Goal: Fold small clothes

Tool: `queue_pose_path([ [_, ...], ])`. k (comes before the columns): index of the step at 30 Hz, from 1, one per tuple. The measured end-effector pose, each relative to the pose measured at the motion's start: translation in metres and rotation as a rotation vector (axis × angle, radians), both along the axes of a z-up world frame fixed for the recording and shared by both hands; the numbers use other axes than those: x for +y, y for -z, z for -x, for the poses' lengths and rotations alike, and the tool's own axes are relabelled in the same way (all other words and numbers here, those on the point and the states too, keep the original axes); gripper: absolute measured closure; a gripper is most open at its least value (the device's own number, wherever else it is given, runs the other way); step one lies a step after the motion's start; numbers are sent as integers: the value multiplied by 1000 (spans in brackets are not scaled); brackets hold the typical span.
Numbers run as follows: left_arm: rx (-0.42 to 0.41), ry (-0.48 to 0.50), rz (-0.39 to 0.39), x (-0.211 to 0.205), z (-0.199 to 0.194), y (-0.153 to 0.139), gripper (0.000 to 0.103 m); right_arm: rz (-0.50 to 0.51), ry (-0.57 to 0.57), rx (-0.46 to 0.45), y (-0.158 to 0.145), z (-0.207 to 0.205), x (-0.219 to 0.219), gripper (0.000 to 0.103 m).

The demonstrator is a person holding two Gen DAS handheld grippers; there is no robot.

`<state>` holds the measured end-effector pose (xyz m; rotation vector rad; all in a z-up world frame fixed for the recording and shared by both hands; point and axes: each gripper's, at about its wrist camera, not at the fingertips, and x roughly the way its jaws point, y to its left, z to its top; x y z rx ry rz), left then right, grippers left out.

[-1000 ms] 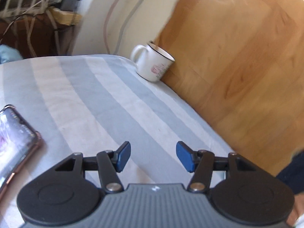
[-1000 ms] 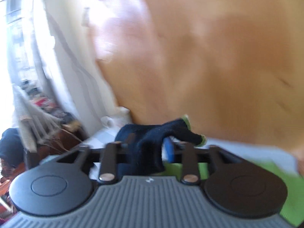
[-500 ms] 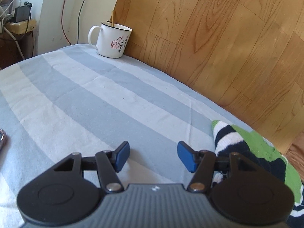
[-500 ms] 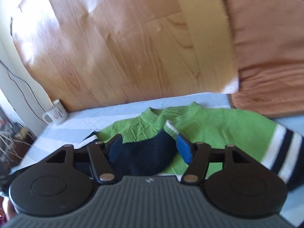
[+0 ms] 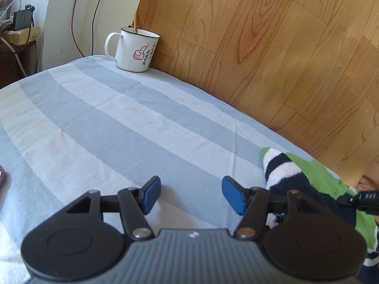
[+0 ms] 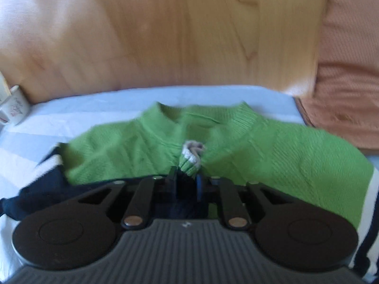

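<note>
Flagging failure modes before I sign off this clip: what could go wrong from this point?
1. The right gripper is closing on a bunched pinch of the green sweater; it may grab several layers and drag the garment askew.
2. The left gripper is open over bare striped sheet, beside the striped sleeve, so a one-sided pull could skew the fold.

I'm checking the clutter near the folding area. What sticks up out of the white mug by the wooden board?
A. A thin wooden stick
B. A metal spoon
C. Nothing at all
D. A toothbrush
A: in the left wrist view a thin wooden stick rises above the rim of the white mug, which stands on the striped bedsheet against the wooden board.
</note>
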<state>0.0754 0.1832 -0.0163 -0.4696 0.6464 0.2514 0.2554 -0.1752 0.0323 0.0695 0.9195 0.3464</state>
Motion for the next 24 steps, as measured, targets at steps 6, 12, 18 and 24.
queue_pose_path([
  [6, 2, -1, 1, 0, -1, 0, 45, -320, -101, -369, -86, 36, -53, 87],
  [12, -1, -1, 29, 3, 0, 1, 43, -334, -119, -403, -89, 105, -142, 42],
  [18, -1, 0, 26, 2, -2, 2, 42, -355, 101, -190, -51, 128, -191, 37],
  [24, 0, 29, 64, -1, -15, 1, 42, -433, 129, 20, -28, 123, -160, 37],
])
